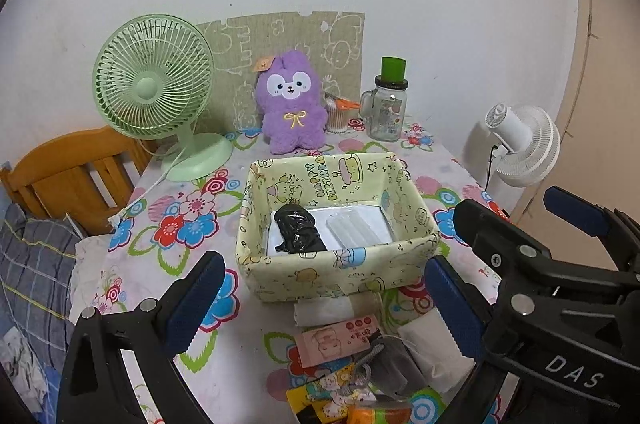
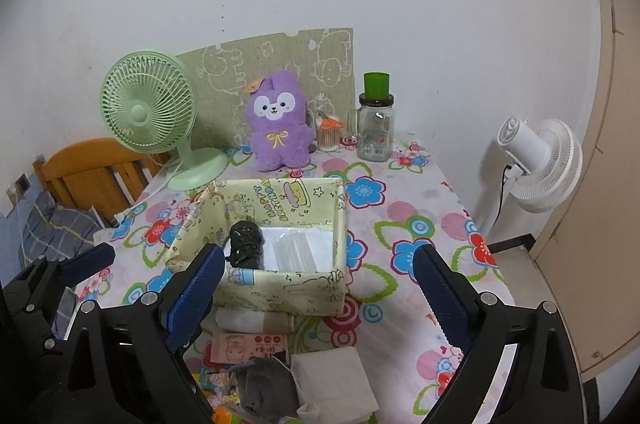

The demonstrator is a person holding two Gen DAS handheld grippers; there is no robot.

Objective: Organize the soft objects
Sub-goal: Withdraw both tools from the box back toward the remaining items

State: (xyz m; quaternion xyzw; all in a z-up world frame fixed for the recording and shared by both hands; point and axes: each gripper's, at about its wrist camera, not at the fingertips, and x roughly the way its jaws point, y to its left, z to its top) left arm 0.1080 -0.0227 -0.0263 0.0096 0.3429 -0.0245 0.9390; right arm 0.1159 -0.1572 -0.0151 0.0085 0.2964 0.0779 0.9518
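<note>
Both the left gripper point(image 1: 320, 300) and the right gripper point(image 2: 320, 296) stood wide apart and held nothing, so I judged that the sorting was between two picks, with some items already packed. In the pale yellow cartoon-printed box point(image 2: 280, 288) lay a crumpled black plastic bundle point(image 2: 245, 244) beside a clear flat packet point(image 2: 294, 248). The next move would probably need a descent to the pile just before the box, where a grey drawstring pouch point(image 2: 266, 384), a folded white cloth point(image 2: 336, 376) and a pink tissue pack point(image 2: 250, 346) waited, all looking limp and easy to pinch.

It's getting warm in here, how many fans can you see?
2: a green fan on the table's back left corner, and a white fan standing off the table's right side.
</note>
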